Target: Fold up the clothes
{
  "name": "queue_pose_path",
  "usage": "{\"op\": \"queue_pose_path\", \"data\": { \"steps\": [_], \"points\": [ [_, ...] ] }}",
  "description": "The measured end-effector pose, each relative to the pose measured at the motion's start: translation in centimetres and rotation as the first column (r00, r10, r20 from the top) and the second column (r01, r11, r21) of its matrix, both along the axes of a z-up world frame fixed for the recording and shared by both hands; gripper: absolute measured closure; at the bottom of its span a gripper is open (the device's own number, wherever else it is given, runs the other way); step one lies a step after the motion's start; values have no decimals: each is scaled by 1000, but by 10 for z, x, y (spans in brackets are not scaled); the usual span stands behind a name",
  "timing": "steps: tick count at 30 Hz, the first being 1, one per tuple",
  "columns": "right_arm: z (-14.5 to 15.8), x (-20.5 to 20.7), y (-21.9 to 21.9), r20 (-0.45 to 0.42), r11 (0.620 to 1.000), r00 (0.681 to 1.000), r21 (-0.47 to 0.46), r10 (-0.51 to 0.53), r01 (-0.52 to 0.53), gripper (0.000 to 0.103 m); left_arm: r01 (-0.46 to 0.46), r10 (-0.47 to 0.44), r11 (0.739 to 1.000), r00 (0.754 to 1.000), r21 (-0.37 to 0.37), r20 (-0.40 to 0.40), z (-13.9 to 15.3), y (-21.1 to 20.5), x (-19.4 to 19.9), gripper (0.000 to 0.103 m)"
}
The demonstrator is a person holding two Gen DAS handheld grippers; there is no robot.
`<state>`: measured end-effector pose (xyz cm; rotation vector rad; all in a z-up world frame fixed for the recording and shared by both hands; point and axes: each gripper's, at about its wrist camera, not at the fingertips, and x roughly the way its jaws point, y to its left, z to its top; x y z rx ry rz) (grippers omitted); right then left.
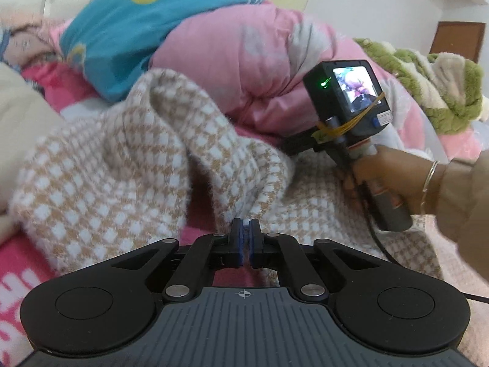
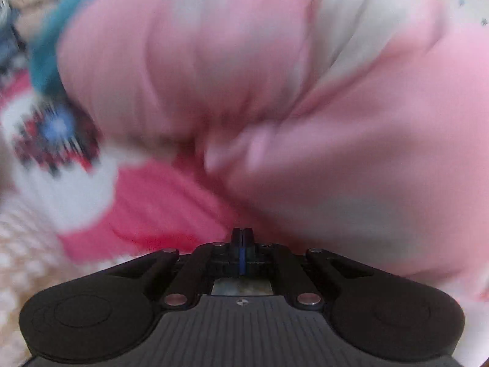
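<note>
A fuzzy tan-and-white checked knit garment (image 1: pixel 116 165) lies rumpled on the bed, one fold raised in a hump. Its folds run down into my left gripper (image 1: pixel 245 224), whose blue pads are shut on an edge of the fabric. A hand (image 1: pixel 385 174) with bangles holds my right gripper (image 1: pixel 288 146) at the garment's right side, its tips at the cloth's edge. The right wrist view is blurred; there my right gripper (image 2: pixel 242 234) is shut with no cloth seen between the fingers, and the garment (image 2: pixel 21 244) shows only at the lower left.
A bulky pink quilt (image 1: pixel 238 61) rises just behind the garment and fills the right wrist view as the quilt (image 2: pixel 275 91). A blue pillow (image 1: pixel 128 36) lies on it at the left, and a green-and-cream fleece (image 1: pixel 440 88) at the right. The pink bedsheet (image 1: pixel 24 275) lies underneath.
</note>
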<state>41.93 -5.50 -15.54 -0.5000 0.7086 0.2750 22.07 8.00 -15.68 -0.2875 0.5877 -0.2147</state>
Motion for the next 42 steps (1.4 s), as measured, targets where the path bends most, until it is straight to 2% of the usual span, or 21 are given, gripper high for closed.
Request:
{"op": "queue_pose_path", "data": {
  "steps": [2,7,10,12,13,16,17,18,20,23,27,28,29,30,33,37,38,40,42],
  "points": [
    [-2,4,3,3,1000,1000,7,-15,15,103,5,-5,1000,1000,-16,-13,-1,2,1,96],
    [69,-23,-41,2,974,994,197,-112,109,102,-3,2,999,1000,-51,-25,0,5,-1,93],
    [134,-90,-85,52,931,984,337,-170,143,91,-11,9,998,1000,-60,-25,1,6,-4,91],
    [168,-142,-113,53,900,978,404,-203,165,64,-16,15,998,1000,-66,-26,2,6,-6,91],
    [183,-171,-128,49,885,974,431,-220,178,60,-19,17,997,1000,-69,-26,2,6,-7,91],
    [209,-262,-164,19,846,960,479,-278,235,56,-28,25,997,999,-70,-33,3,10,-12,90],
    [212,-294,-175,-8,824,952,499,-306,269,51,-31,29,997,999,-67,-37,3,13,-15,88],
    [207,-321,-184,-41,796,943,524,-332,303,44,-34,32,997,999,-64,-42,3,16,-17,87],
    [190,-366,-197,-118,747,920,549,-374,375,44,-41,38,997,998,-58,-51,3,21,-22,86],
    [142,-419,-205,-247,671,869,557,-429,489,44,-50,47,997,997,-50,-64,3,30,-29,85],
    [87,-457,-227,-396,545,781,563,-482,622,45,-17,15,1000,995,-23,-95,16,35,-50,84],
    [76,-465,-231,-426,517,763,564,-486,644,46,11,-13,1000,995,-15,-102,21,34,-61,83],
    [69,-471,-232,-443,506,759,568,-476,649,46,42,-43,999,993,-10,-106,25,34,-72,81],
    [63,-475,-232,-456,502,758,569,-467,651,49,73,-73,997,991,-6,-110,29,34,-84,79],
    [52,-480,-221,-446,556,781,548,-438,625,55,129,-128,992,984,6,-121,40,30,-120,77],
    [39,-488,-207,-410,627,815,523,-410,578,67,180,-180,984,977,-15,-117,48,23,-165,77],
    [37,-491,-204,-390,641,825,521,-409,564,76,195,-195,981,975,-14,-105,50,21,-176,77],
    [38,-499,-205,-368,636,833,539,-412,552,97,247,-246,969,967,16,-64,56,14,-199,77],
    [40,-509,-208,-343,614,840,574,-421,542,99,299,-297,952,954,61,-35,59,7,-219,76]
  ]
}}
